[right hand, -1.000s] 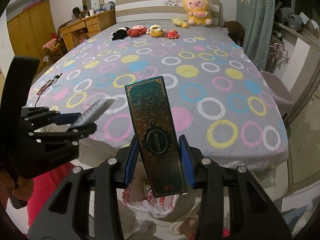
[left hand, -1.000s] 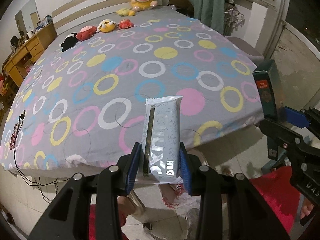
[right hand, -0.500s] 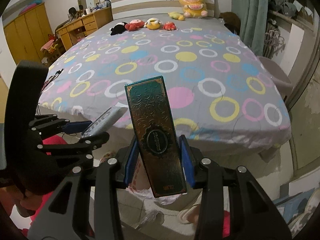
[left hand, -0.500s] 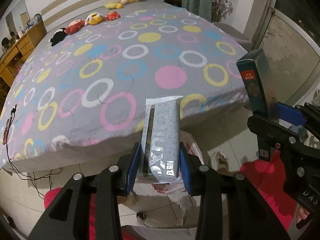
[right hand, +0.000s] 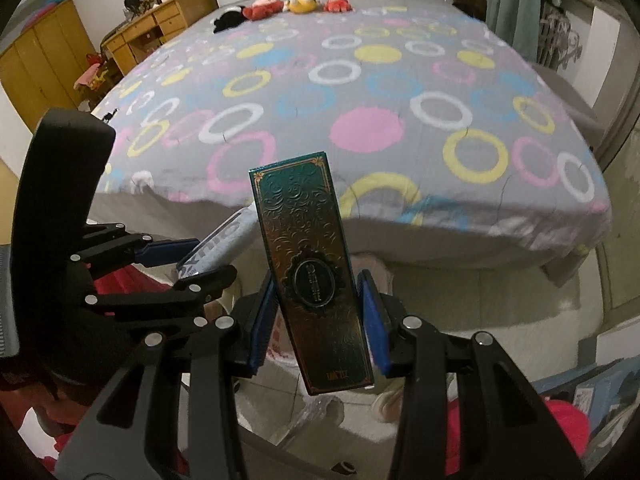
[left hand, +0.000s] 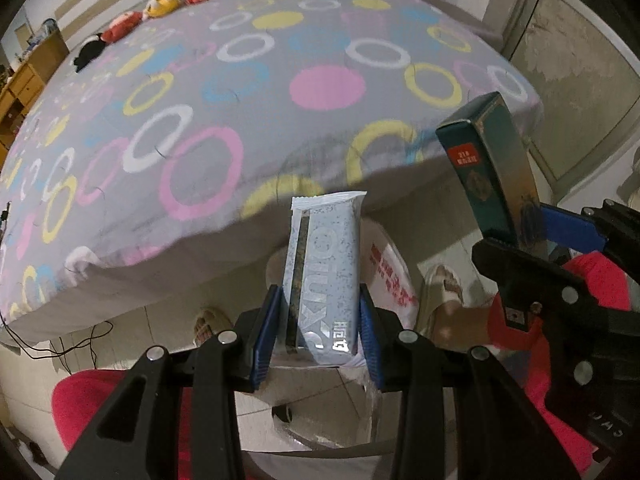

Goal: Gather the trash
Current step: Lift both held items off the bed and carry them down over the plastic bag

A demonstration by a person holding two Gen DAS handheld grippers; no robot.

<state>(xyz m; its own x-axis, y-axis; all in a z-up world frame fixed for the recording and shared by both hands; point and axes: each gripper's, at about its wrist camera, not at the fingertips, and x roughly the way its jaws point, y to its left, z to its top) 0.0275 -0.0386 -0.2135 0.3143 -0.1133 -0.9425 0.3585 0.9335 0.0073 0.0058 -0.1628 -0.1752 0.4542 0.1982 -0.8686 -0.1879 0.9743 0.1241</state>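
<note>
My left gripper (left hand: 320,330) is shut on a grey-blue speckled snack wrapper (left hand: 322,276), held upright off the foot of the bed. My right gripper (right hand: 318,320) is shut on a dark green embossed box (right hand: 310,276), also upright. Each shows in the other's view: the right gripper with the green box (left hand: 490,172) at the right of the left wrist view, the left gripper with the wrapper (right hand: 224,240) at the left of the right wrist view. A white plastic bag with red print (left hand: 390,276) lies on the floor below both.
The bed (right hand: 360,92) with a grey ringed cover fills the background, with plush toys (right hand: 298,2) near the headboard. A wooden desk (right hand: 160,24) and wardrobe (right hand: 36,68) stand left. A sandalled foot (left hand: 442,292) and red clothing (left hand: 600,292) are below. A cable (left hand: 52,348) trails on the floor.
Both grippers have drawn back and tilted down from the bed with their items. The bed edge has risen in view and the floor with the white bag now shows beneath them.
</note>
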